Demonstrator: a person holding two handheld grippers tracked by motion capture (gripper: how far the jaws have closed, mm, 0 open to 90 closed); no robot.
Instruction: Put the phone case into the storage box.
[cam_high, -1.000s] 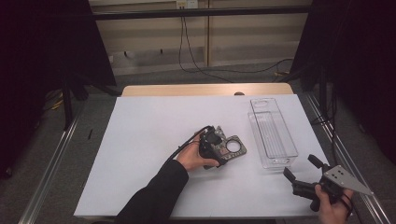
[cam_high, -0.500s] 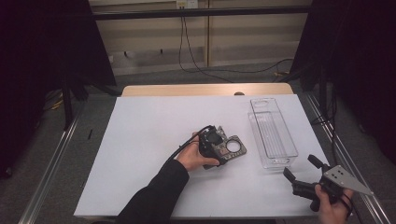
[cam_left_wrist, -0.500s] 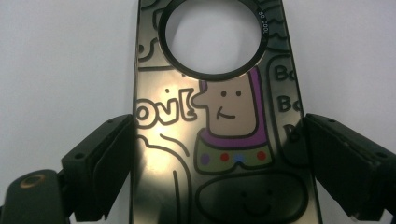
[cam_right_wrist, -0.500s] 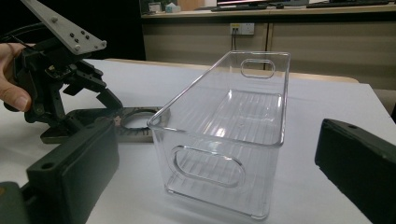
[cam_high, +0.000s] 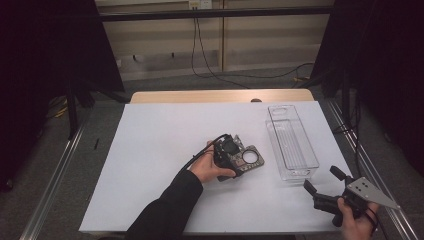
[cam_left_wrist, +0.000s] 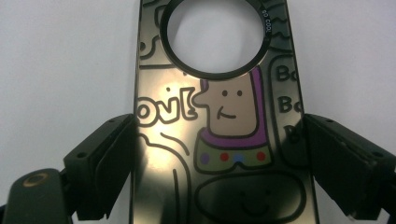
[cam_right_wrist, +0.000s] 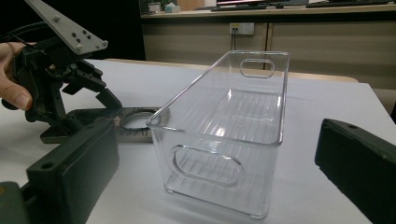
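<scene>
left gripper view has the left tool (cam_left_wrist: 219, 154) set wide around the cartoon phone case (cam_left_wrist: 219, 140), grasp step; closing comes next, right tool (cam_high: 325, 182) wide.

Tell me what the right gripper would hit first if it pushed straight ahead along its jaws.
Most likely the clear plastic bin: in the right gripper view its near end wall sits directly between the open jaws of the right gripper, with bare white table before it. How far off it is, is hard to judge.
</scene>
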